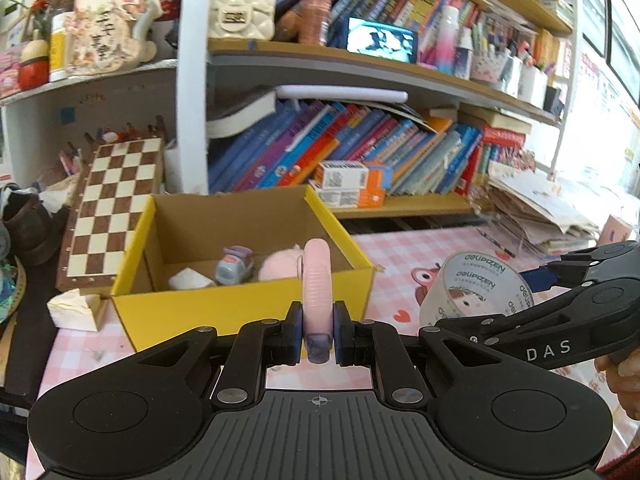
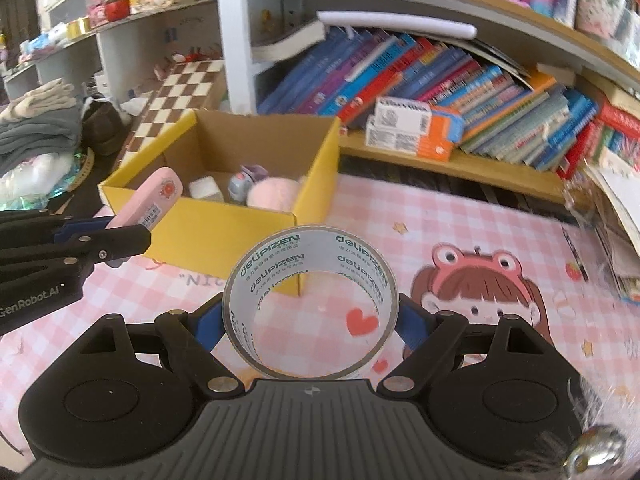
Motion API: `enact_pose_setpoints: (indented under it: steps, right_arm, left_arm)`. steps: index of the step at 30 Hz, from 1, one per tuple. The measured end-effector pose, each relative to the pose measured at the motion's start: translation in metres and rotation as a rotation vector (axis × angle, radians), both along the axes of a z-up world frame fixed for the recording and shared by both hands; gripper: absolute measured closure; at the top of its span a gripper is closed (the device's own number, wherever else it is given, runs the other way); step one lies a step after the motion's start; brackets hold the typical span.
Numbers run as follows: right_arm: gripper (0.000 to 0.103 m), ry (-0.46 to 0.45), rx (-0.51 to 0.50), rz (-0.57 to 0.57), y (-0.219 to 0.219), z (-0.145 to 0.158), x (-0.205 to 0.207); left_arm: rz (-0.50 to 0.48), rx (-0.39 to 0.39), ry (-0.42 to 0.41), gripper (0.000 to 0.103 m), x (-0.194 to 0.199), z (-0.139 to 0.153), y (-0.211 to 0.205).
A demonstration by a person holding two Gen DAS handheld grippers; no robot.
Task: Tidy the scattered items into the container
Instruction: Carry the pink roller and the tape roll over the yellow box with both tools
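Three items are already seen in the yellow box (image 2: 224, 216) at 11 o'clock, w/ a pink case (image 1: 316, 280) pinched in the left claw (image 1: 317, 332) & a tape roll (image 2: 311, 304) clamped wide in the right claw (image 2: 311, 320), both yet to be dropped in.

Bright daylight, fisheye warp, edge blur

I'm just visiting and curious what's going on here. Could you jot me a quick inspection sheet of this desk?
Surface: pink checked cartoon mat.
Job's things: yellow box holds a pink plush, small toy and white block.
Clutter: chessboard, white wedge.
Tongs: left tongs shut on pink case; right tongs shut on tape roll.
Cables: nothing seen.
Surroundings: crowded bookshelves.
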State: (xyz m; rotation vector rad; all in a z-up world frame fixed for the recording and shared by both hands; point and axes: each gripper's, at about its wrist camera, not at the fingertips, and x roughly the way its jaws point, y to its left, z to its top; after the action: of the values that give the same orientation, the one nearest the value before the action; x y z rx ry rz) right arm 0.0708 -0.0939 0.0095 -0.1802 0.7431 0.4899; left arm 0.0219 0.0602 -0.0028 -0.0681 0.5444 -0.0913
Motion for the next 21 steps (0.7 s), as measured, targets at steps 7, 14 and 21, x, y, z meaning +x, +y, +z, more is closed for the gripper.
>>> enact_pose_setpoints:
  steps: [7, 14, 21]
  right_arm:
    - [0.019, -0.056, -0.006, 0.061, 0.021, 0.018, 0.009]
    - [0.019, -0.1, -0.005, 0.114, 0.043, 0.034, 0.021]
    - [0.019, -0.121, -0.007, 0.156, 0.064, 0.041, 0.034]
  left_arm:
    - [0.053, -0.004, -0.05, 0.09, 0.003, 0.011, 0.019]
    - [0.088, -0.001, -0.085, 0.09, 0.009, 0.019, 0.034]
    - [0.098, 0.003, -0.101, 0.09, 0.02, 0.022, 0.046]
